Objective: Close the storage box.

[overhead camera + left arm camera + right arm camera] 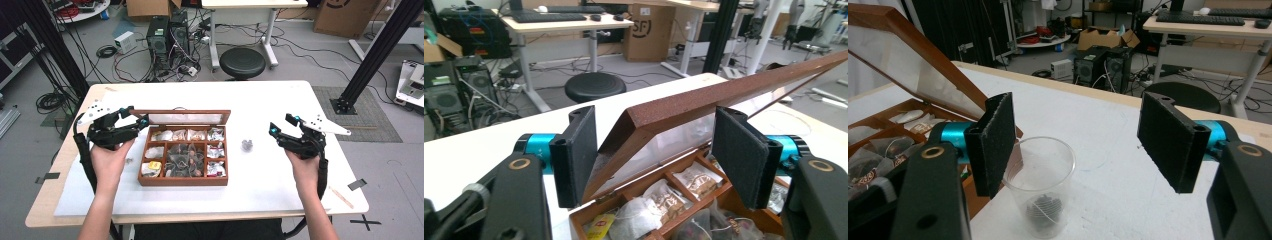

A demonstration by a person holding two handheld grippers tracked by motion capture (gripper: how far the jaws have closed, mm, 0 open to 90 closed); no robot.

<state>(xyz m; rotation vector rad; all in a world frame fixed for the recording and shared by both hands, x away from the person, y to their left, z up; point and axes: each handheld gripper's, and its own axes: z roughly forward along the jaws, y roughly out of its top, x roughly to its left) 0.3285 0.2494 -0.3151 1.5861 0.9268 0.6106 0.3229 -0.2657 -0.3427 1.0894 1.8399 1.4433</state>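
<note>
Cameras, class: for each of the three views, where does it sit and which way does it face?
High view: above the table's near side, looking down on the tea box; forearms show.
Left gripper view: on the left tool, facing the box lid.
Right gripper view: on the right tool, facing the plastic cup.
Shared: all show the box.

We counted one wooden box [183, 180] with its one lid [189, 118] raised, and one clear cup [1040, 187] on the surface [280, 180]. The box had ten compartments: four along the far row, three down each side, and one large middle one. We held two tongs, left [136, 120] and right [280, 126].
</note>
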